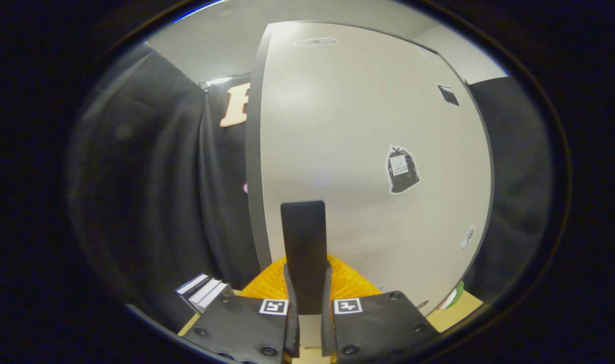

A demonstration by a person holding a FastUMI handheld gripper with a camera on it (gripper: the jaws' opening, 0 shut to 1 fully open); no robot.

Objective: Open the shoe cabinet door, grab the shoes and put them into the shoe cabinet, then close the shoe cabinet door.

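Observation:
The white shoe cabinet door (pixel 358 126) stands close ahead, several stickers on its face and a dark grey edge (pixel 252 167) along its left side. A flat black upright handle (pixel 303 232) sticks out from the door's lower part. My gripper (pixel 307 285) is shut on this handle: both fingers press on its lower end, one on each side. From here I cannot tell whether the door is ajar or closed.
An orange ribbed thing (pixel 355 285) lies just behind the fingers at the door's foot. A small stack of white-and-dark boxes (pixel 203 293) sits left of the fingers. A green-and-white item (pixel 454 296) rests on the light wooden surface (pixel 456 316) to the right.

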